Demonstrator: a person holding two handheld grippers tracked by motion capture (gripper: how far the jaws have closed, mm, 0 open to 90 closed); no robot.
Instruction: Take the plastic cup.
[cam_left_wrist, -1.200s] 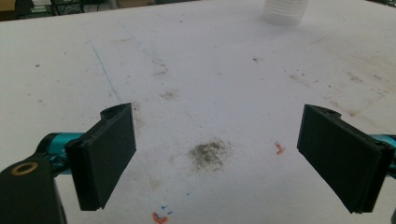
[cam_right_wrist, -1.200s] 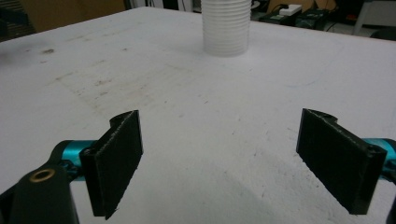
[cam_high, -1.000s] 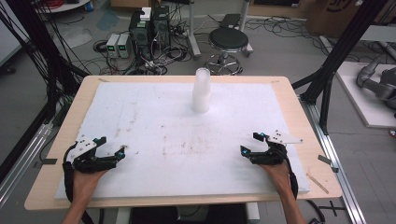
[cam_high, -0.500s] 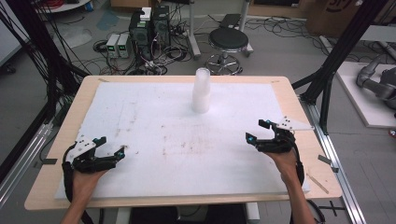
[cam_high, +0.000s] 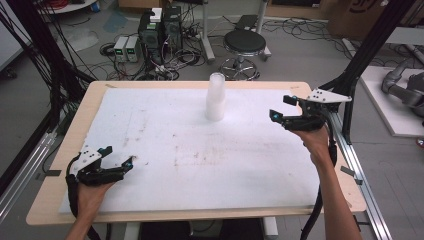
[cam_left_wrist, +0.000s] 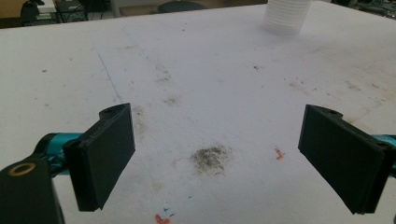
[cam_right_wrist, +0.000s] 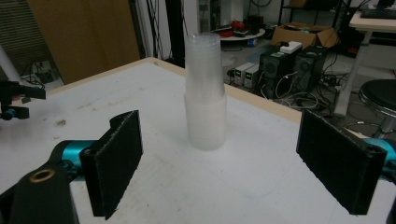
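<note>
Centrally, toward the far edge of the table (cam_high: 350, 197), a stack of translucent plastic cups (cam_high: 216, 97) is stood upright on the white sheet (cam_high: 170, 130) that covers most of the wooden top; the stack is touched by neither gripper. The right gripper (cam_high: 284, 107) is held raised over the right side of the table, to the right of the stack and apart from it, with its grey three-cornered plate on top and its jaws released and spread wide with nothing between them; in the right gripper view the cup stack (cam_right_wrist: 204, 91) is seen framed between the two black jaws, farther off, with a narrower run of cups seated in a wider lower run. The left gripper (cam_high: 119, 157) is kept low at the near left corner of the sheet, well apart from the stack; its jaws are likewise parted and gripping nothing, and in the left gripper view a dark smudge (cam_left_wrist: 211, 157) and small orange flecks (cam_left_wrist: 279, 153) are seen on the sheet between them, with the base of the stack (cam_left_wrist: 286, 16) at the top edge. Beyond the table, a black stool (cam_high: 245, 44) and computer towers (cam_high: 161, 30) among loose cables are seen on the floor.
</note>
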